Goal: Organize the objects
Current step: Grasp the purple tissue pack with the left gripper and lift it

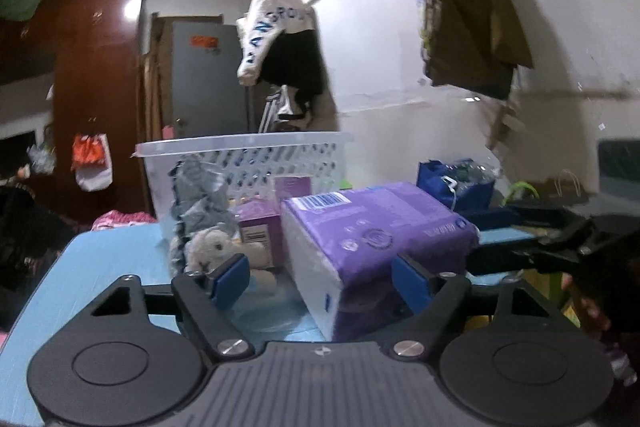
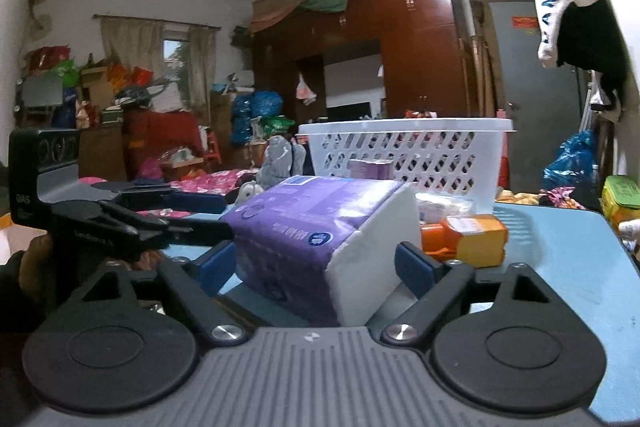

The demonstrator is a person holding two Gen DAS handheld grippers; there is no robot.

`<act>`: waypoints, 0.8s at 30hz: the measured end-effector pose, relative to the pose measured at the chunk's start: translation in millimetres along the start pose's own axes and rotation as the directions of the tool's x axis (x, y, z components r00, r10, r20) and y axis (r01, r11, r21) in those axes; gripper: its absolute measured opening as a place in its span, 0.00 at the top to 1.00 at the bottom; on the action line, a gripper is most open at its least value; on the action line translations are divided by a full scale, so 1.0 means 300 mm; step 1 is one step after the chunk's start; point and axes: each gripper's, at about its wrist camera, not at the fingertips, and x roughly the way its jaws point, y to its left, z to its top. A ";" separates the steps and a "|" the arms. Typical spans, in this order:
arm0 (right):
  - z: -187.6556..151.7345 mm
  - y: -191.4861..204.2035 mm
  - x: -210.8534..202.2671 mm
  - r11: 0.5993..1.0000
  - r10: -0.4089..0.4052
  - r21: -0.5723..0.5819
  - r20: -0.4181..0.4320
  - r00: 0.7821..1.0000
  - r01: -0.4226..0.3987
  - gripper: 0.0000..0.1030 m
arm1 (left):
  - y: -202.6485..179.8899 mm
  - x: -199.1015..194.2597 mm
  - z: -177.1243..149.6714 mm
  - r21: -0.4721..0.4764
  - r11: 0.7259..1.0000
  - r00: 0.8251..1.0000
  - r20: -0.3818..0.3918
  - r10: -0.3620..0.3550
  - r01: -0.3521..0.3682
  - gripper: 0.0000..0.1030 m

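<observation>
Purple tissue pack (image 1: 372, 247) sits on the blue tabletop (image 1: 112, 267) between both spread tools, left tool (image 1: 320, 283) and right tool (image 2: 316, 267); only the right view shows an orange box (image 2: 468, 235)

A purple-and-white tissue pack (image 1: 372, 251), white perforated basket (image 2: 420, 151), orange box (image 2: 472, 237) and light-blue table (image 2: 560, 251).

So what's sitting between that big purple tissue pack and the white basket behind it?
In the left wrist view, two small purple boxes stand between the purple tissue pack and the white basket, with a plush toy beside them.
</observation>
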 end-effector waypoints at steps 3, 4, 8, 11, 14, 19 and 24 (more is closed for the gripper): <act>-0.005 0.002 0.001 1.000 0.011 -0.015 -0.009 1.000 -0.011 0.17 | -0.006 0.012 -0.015 0.018 0.999 1.000 -0.001 -0.027 0.027 0.30; -0.006 0.002 0.001 1.000 0.012 -0.019 -0.012 1.000 -0.012 0.17 | -0.007 0.014 -0.019 0.024 0.999 0.999 0.003 -0.033 0.033 0.30; -0.014 -0.004 0.008 1.000 0.016 -0.022 -0.030 0.999 -0.016 0.20 | -0.004 0.021 -0.031 0.039 0.998 0.998 0.007 -0.058 0.058 0.31; -0.020 -0.008 0.020 1.000 0.019 -0.020 -0.048 0.999 -0.020 0.27 | -0.009 0.038 -0.042 0.041 0.995 0.996 -0.009 -0.093 0.093 0.39; -0.025 -0.005 0.009 0.999 -0.026 -0.038 -0.036 0.999 0.025 0.42 | -0.021 0.046 -0.045 0.049 0.993 0.994 -0.010 -0.105 0.106 0.48; -0.024 0.003 -0.020 0.999 -0.032 -0.040 -0.017 0.999 0.032 0.43 | -0.041 0.014 -0.043 0.076 0.993 0.995 0.015 -0.096 0.094 0.54; -0.013 0.035 -0.027 0.994 -0.067 -0.092 0.005 0.998 0.067 0.43 | -0.055 -0.008 -0.034 0.095 0.992 0.996 0.039 -0.084 0.080 0.54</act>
